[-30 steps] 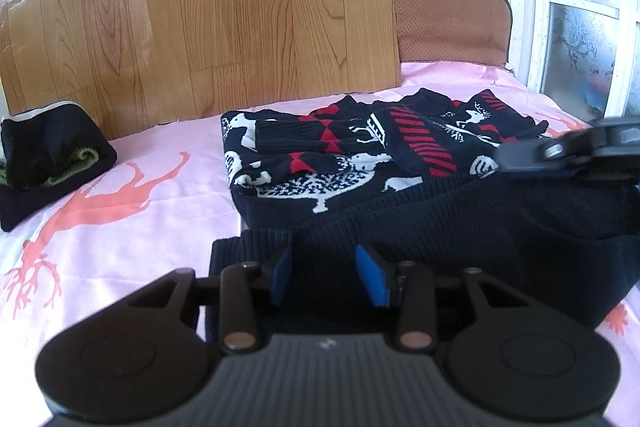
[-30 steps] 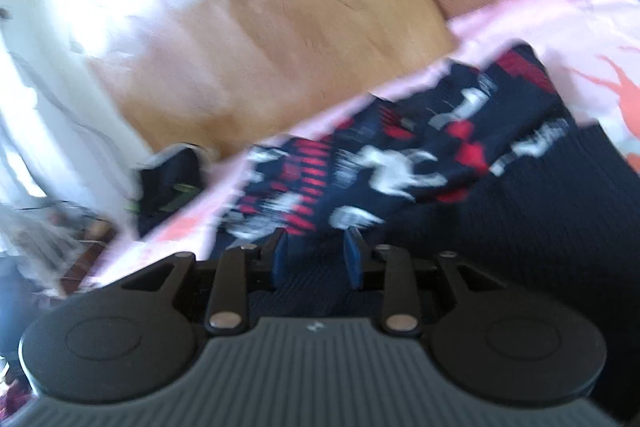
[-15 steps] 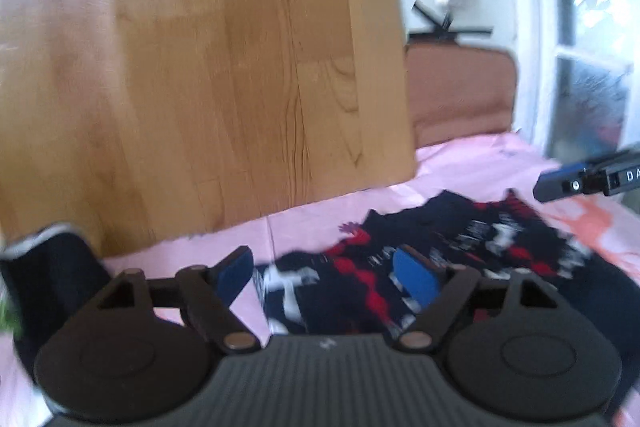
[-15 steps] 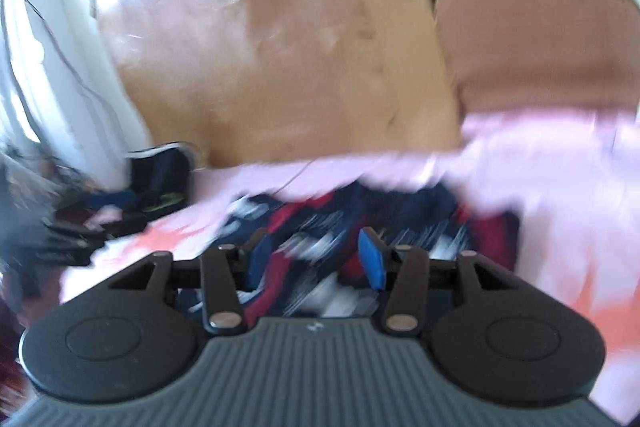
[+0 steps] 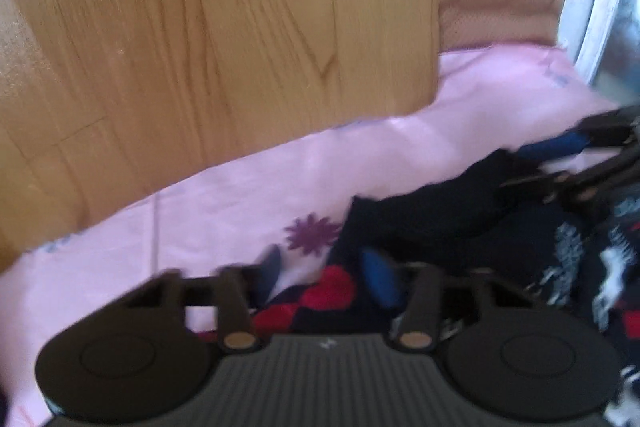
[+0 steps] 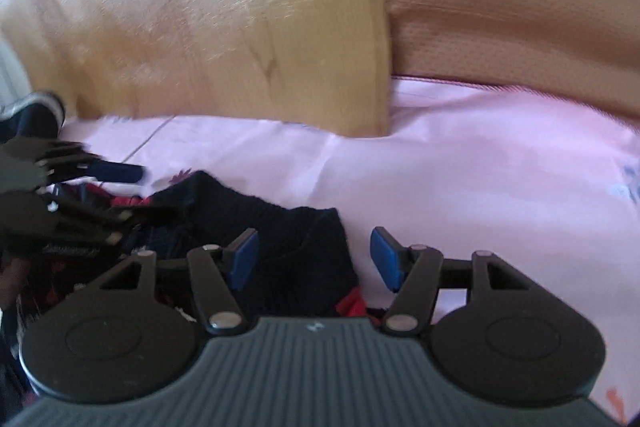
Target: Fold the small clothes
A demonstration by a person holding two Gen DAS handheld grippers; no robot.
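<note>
A pink bedsheet [image 6: 480, 167] meets a wooden headboard [image 5: 200, 47]; lower frame, the left hand-held gripper [image 5: 320, 277], just closing, and the right hand-held gripper [image 6: 310, 259] both gape over the patterned sweater [image 6: 304, 251].

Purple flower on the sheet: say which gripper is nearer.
Left. The left gripper, jaws just closing with the sweater edge between them, sits right beside the flower; the right gripper, open, hangs over the sweater's other corner, farther off.

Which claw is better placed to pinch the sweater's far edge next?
Right. The right claw, just opened, has the sweater edge filling most of its gap. The left claw, just closing, straddles only a corner, half over bedsheet.
</note>
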